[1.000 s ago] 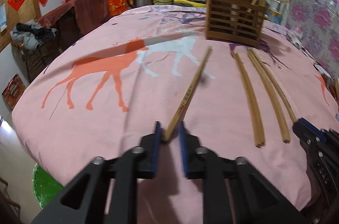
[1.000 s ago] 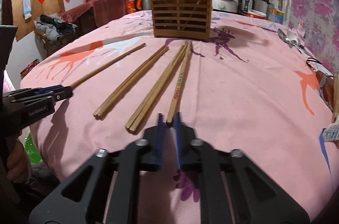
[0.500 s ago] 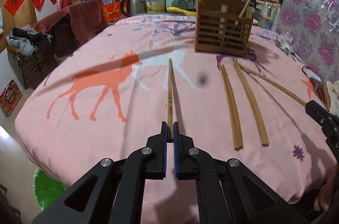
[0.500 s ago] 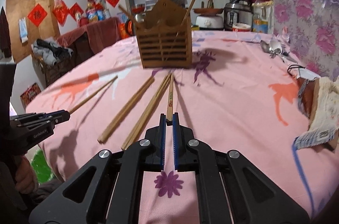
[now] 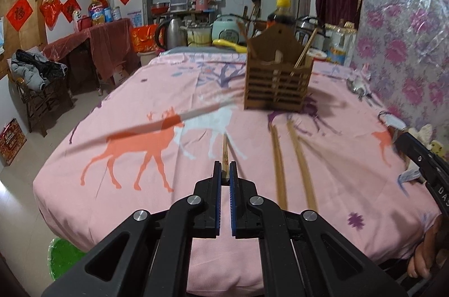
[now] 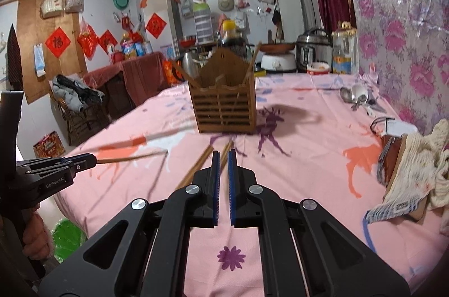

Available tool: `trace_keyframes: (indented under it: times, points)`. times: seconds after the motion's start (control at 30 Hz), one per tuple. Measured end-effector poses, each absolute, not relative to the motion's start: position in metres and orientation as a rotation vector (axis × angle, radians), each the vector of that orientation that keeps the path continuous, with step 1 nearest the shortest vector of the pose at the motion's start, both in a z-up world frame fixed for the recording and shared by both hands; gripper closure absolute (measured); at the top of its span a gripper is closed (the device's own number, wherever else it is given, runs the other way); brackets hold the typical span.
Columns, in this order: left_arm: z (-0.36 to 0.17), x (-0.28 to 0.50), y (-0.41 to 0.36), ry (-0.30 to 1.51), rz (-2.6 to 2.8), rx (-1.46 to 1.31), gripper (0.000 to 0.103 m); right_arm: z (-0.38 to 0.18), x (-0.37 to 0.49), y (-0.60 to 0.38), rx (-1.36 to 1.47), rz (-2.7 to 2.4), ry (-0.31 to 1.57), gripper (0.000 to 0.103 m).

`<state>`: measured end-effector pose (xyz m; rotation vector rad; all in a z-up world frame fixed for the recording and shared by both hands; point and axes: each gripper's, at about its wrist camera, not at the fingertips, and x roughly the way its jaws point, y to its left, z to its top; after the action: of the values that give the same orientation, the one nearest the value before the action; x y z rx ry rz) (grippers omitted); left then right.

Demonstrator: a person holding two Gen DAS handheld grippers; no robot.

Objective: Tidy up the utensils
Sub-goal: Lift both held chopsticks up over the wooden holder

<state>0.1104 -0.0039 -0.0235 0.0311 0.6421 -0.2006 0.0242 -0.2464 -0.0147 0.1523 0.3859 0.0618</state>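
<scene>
Gripping one chopstick by its near end in the left gripper, jaws pressed together on the wood, presumably so the far tip leads the way to the holder. Pointing straight toward 12 o'clock from the fingers, lifted off the cloth judging by the streaked shadow running off to 10 o'clock. Standing upright at about 1 o'clock from this gripper, well apart, holder already carrying a few sticks leaning in its compartments. Lying flat at 2 o'clock, just beside the held stick's line, two pairs waiting on the cloth, blurred by motion.

Moving across to the right view: showing at 9 o'clock the left gripper with its stick jutting toward 3 o'clock. Clamping a second chopstick in the right gripper, jaws nearly closed with the stick between the blue pads, only a short length showing past the tips. Sitting at 12 o'clock, near but not touching, holder with its open top facing up, apparently the target for both sticks. Resting at 11 o'clock just beside the pads, loose pair. Piled at 2 o'clock far off, spoons, probably left for later sorting.
</scene>
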Motion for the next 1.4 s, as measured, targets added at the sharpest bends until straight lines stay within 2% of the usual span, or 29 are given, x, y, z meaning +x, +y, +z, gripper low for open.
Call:
trace_keyframes:
  times: [0.13, 0.27, 0.37, 0.67, 0.8, 0.83, 0.87, 0.9, 1.07, 1.4]
  points:
    - [-0.004, 0.107, -0.006, 0.626, -0.241, 0.009, 0.097, -0.002, 0.023, -0.246, 0.141, 0.075, 0.370, 0.097]
    - [0.005, 0.103, -0.007, 0.603, -0.254, -0.003, 0.097, -0.013, 0.026, -0.244, 0.152, 0.117, 0.422, 0.088]
    - [0.003, 0.102, -0.008, 0.610, -0.253, -0.005, 0.097, -0.039, 0.027, -0.241, 0.130, 0.120, 0.498, 0.081]
    - [0.000, 0.103, -0.006, 0.610, -0.249, -0.010, 0.097, -0.114, 0.024, -0.251, 0.137, 0.101, 0.711, 0.077]
    - [0.000, 0.104, -0.006, 0.612, -0.250, -0.010, 0.097, -0.123, 0.029, -0.249, 0.133, 0.095, 0.718, 0.077]
    - [-0.001, 0.104, -0.006, 0.614, -0.250, -0.011, 0.097, -0.124, 0.029, -0.248, 0.122, 0.087, 0.714, 0.081]
    - [-0.001, 0.105, -0.006, 0.618, -0.251, -0.012, 0.097, -0.124, 0.030, -0.247, 0.117, 0.083, 0.709, 0.091]
    - [-0.003, 0.107, -0.007, 0.626, -0.250, -0.012, 0.097, -0.125, 0.030, -0.247, 0.122, 0.095, 0.709, 0.096]
    - [-0.003, 0.111, -0.008, 0.640, -0.251, -0.004, 0.097, -0.096, 0.020, -0.254, 0.122, 0.072, 0.615, 0.097]
    - [0.031, 0.137, -0.016, 0.611, -0.274, 0.000, 0.097, 0.007, 0.033, -0.269, 0.134, 0.084, 0.398, 0.097]
